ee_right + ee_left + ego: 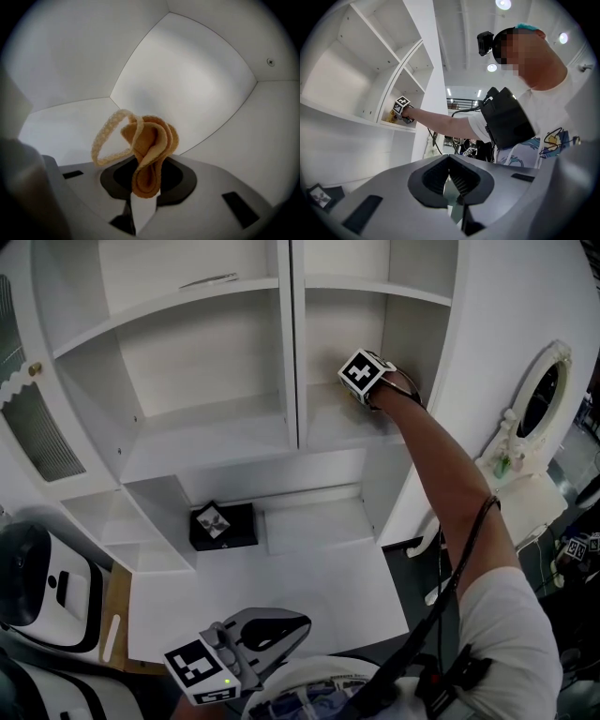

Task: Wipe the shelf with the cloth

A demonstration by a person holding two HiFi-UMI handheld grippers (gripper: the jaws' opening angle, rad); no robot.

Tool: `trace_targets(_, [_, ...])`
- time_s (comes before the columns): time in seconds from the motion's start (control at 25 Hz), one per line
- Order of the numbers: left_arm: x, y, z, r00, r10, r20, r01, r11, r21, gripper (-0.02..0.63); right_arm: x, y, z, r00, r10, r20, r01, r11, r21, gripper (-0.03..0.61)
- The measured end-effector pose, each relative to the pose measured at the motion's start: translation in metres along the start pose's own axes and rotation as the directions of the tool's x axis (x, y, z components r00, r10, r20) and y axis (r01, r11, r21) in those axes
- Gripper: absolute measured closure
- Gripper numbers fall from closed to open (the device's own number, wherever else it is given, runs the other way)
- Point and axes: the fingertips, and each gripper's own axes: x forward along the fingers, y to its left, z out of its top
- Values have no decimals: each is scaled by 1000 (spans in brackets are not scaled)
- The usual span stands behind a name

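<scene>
dim and greyish in the head view; glares at the ceiling lights (pixel 503 3) in the left gripper view; bends fisheye-round, black-cornered and blurred close up in both gripper views

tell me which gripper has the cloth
The right gripper, inside the right-hand shelf compartment: its jaws pinch the orange cloth. The left gripper hangs low, shut on nothing.

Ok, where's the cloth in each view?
Head view: cloth, a tan sliver under the marker cube, upper right.
Left gripper view: cloth left of centre, beside that cube.
Right gripper view: cloth at centre, clamped in the right gripper.
Shared landmark: the white shelf compartment around it.
</scene>
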Motion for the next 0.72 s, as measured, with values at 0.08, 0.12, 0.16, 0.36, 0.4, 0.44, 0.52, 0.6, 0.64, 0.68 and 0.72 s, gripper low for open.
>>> trace_targets(0.08, [-3, 0, -1, 1000, 5, -1, -5, 1000, -3, 600, -3, -2, 0, 1000, -20, 1, 20, 1000, -9, 485])
trace_targets(0.12, [-4, -1, -1, 1000, 6, -1, -6, 1000, -4, 600, -7, -4, 3, 1000, -23, 21, 23, 1000, -2, 486])
trace_targets(0.16, [-6, -1, -1, 1000, 7, 0, -7, 1000, -5, 600, -13, -3, 10, 998, -11, 54, 10, 1000, 18, 486])
trace_targets(0.36, [-12, -2, -2, 1000, 14, 5, -14, 1000, -8, 600, -40, 34, 47, 955, 194, 222, -225, 967, 122, 486])
trace_targets(0.4, [-14, -2, -2, 1000, 16, 5, -16, 1000, -8, 600, -44, 43, 53, 941, 231, 246, -267, 956, 121, 486])
trace_targets(0.44, [-15, -3, -2, 1000, 19, 5, -19, 1000, -8, 600, -49, 53, 60, 926, 269, 267, -308, 944, 119, 486])
trace_targets(0.52, [-17, -3, -3, 1000, 25, 6, -25, 1000, -10, 600, -55, 71, 70, 895, 336, 294, -382, 917, 115, 485])
trace_targets(0.6, [-19, -4, -4, 999, 32, 5, -32, 999, -11, 600, -58, 86, 76, 871, 387, 303, -437, 892, 116, 486])
trace_targets(0.64, [-20, -4, -4, 999, 35, 4, -35, 999, -11, 600, -58, 92, 78, 862, 407, 302, -458, 881, 118, 486])
trace_targets(0.68, [-21, -5, -5, 999, 38, 4, -37, 999, -11, 600, -57, 98, 79, 856, 423, 297, -473, 873, 119, 486])
trace_targets(0.72, [-22, -5, -5, 999, 40, 4, -40, 999, -11, 600, -55, 101, 79, 854, 431, 291, -480, 870, 118, 486])
